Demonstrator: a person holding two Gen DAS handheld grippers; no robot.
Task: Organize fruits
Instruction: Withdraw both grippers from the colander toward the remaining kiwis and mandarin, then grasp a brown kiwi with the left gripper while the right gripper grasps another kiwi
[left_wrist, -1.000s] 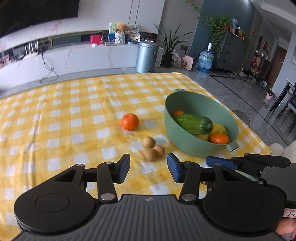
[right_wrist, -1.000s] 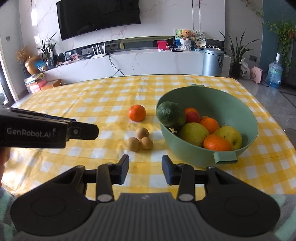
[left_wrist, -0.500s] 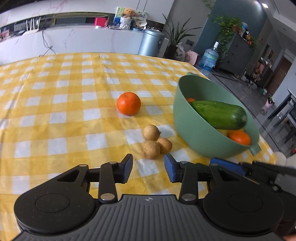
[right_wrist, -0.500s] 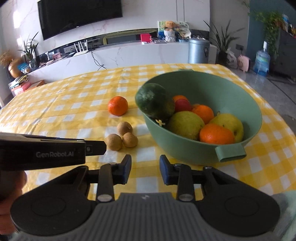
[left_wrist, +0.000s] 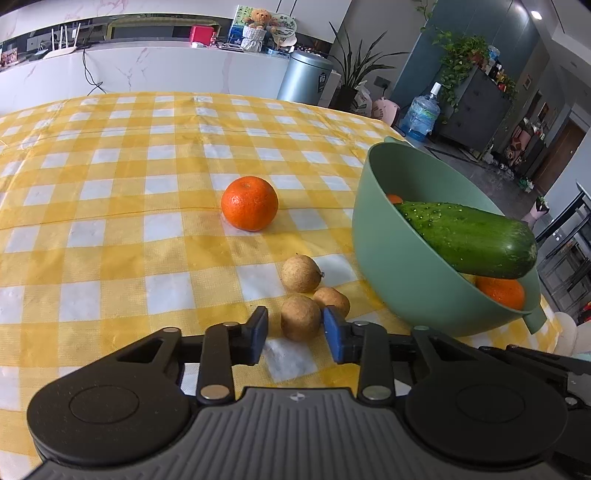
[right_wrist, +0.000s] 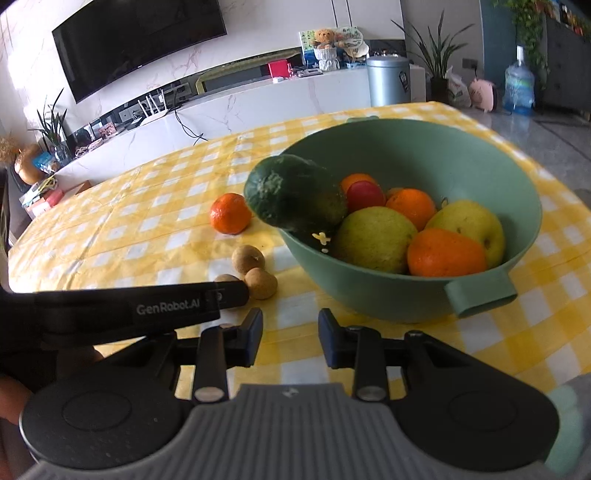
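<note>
Left gripper closing around a round, rough brown longan, pads not yet touching.

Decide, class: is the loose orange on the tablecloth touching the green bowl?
Apart. The left wrist view shows the orange sitting alone, with a plain strip of checked tablecloth between it and the green bowl.

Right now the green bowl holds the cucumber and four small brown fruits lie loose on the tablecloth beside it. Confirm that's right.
Not four. The left wrist view shows three small brown fruits on the tablecloth beside the green bowl. The cucumber is in the bowl, as stated.
</note>
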